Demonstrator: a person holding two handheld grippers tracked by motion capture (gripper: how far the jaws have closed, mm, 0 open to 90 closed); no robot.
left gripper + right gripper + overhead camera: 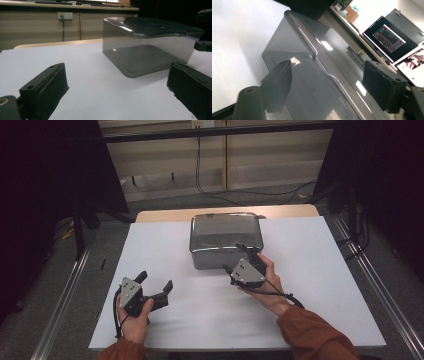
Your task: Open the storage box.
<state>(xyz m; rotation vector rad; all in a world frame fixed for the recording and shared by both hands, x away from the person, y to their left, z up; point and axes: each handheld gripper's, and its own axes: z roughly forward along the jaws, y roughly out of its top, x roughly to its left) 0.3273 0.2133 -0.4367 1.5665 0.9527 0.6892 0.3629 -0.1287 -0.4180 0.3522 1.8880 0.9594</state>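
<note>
A smoky translucent plastic box (pixel 226 237) with a clear lid stands upright at the far middle of the white board (pixel 165 245). My right gripper (pixel 241 257) is at the box's near right edge, turned on its side. In the right gripper view its jaws (pixel 328 71) stand apart astride the lid's rim (pixel 312 50), one along the wall and one over the lid, with gaps showing at both pads. My left gripper (pixel 156 280) rests open at the near left, a hand's width short of the box (pixel 147 42). Nothing lies between the left jaws (pixel 117 75).
The white board lies on a wooden table (pixel 225 212) with metal floor rails (pixel 65 295) at both sides. Dark curtains flank the scene, and a cable (pixel 200 175) hangs at the back wall. A lit monitor (pixel 389 37) stands on a far desk.
</note>
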